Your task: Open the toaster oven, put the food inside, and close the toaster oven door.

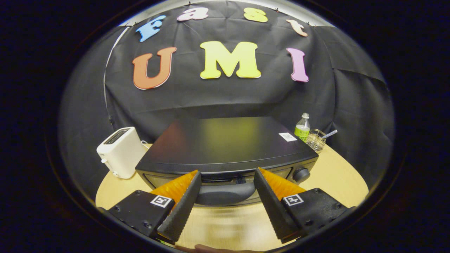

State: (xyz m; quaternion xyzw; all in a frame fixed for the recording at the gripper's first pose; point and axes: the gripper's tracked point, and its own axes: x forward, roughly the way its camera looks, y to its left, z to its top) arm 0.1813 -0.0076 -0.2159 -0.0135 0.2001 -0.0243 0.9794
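Gripper: the gripper (227, 182) is hovering with its two ridged, wedge-shaped fingers spread wide apart, gripping nothing; each finger is carrying a small square marker on its black base.
Table near the fingers: a bare strip of the pale wooden table (228, 225) is lying between and under the fingers, in front of the toaster oven.
Toaster oven: the toaster oven (226, 147) is sitting just ahead of the fingers, in the middle of the table, with its door looking closed.
Handle: the rounded dark handle (225, 193) is bulging out from the oven's front, and the gap between the fingertips is framing it; whether the tips are touching the front, I cannot tell.
Knob: a round black knob (301, 174) is sticking out at the right end of the oven's front.
Oven top: flat, glossy and black, it is reflecting light and carrying a small white sticker (287, 137) near its far right corner.
Toaster: a boxy white toaster (120, 151) with rounded corners is standing just left of the oven.
Far right of the oven: a clear bottle with a green label (302, 128) and a wire basket (316, 141) are standing close together.
Open room: bare tabletop is curving away to the right of the oven, up to the round table edge.
Wall: black creased cloth is hanging beyond the oven.
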